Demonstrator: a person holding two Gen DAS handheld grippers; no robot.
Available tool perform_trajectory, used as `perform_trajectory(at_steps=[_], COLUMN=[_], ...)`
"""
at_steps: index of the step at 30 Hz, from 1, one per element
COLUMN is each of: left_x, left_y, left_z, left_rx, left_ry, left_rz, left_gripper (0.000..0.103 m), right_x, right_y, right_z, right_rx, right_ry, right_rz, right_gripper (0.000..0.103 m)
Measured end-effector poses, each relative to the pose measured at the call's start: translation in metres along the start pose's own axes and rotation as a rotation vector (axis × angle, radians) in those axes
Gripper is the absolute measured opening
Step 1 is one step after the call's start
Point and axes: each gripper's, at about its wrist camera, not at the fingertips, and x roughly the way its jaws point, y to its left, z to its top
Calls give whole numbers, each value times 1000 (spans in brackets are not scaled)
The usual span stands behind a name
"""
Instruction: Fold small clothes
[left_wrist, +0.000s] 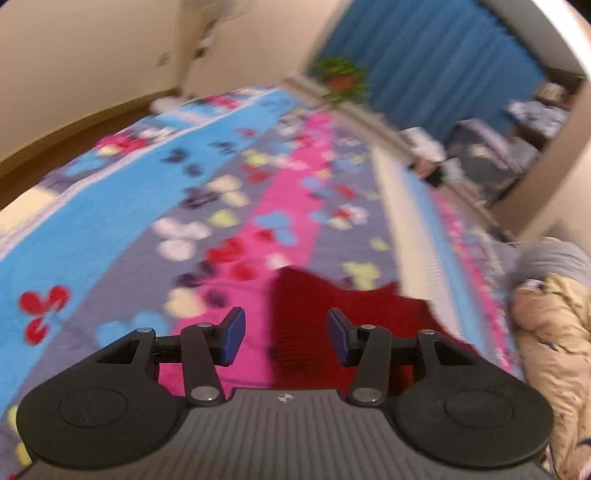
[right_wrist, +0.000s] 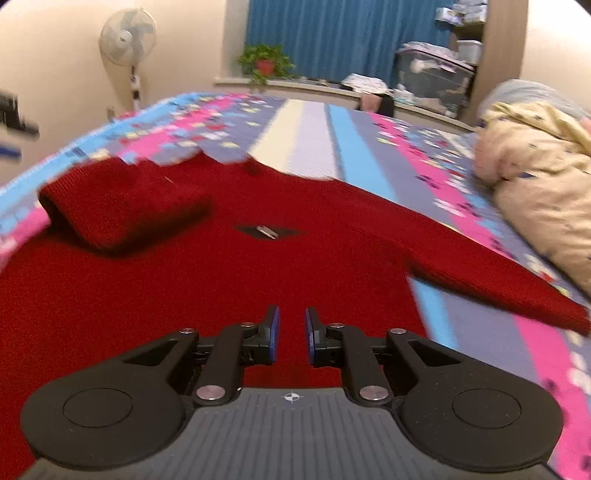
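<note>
A small dark red knit sweater (right_wrist: 229, 258) lies spread on the patterned bedspread (right_wrist: 314, 125). Its left sleeve (right_wrist: 122, 206) is folded in over the body; its right sleeve (right_wrist: 498, 288) stretches out to the right. A small label (right_wrist: 266, 232) shows at the neck. My right gripper (right_wrist: 291, 332) hovers over the sweater's near part, jaws a little apart and empty. In the left wrist view, my left gripper (left_wrist: 286, 334) is open and empty above the bedspread (left_wrist: 147, 206), with an edge of the red sweater (left_wrist: 306, 314) under and ahead of it.
A beige quilt (right_wrist: 535, 184) is bunched at the bed's right side and shows in the left wrist view (left_wrist: 554, 350). A standing fan (right_wrist: 127, 40), a potted plant (right_wrist: 264, 62) on the sill, blue curtains (right_wrist: 343, 37) and storage boxes (right_wrist: 432, 77) stand beyond the bed.
</note>
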Motion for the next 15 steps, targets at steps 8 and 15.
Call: perform_trajectory(at_steps=[8,15], left_x=[2,9], left_y=[36,37], left_z=[12,12], left_rx=[-92,-92], left_ry=[52,77], left_rz=[4,-20], left_gripper=[54,54], right_x=[80,140], right_y=[108,150], right_z=[88,118], right_rx=[-90,-283], right_ry=[-19,21], right_rz=[90,-24], right_gripper=[55,13])
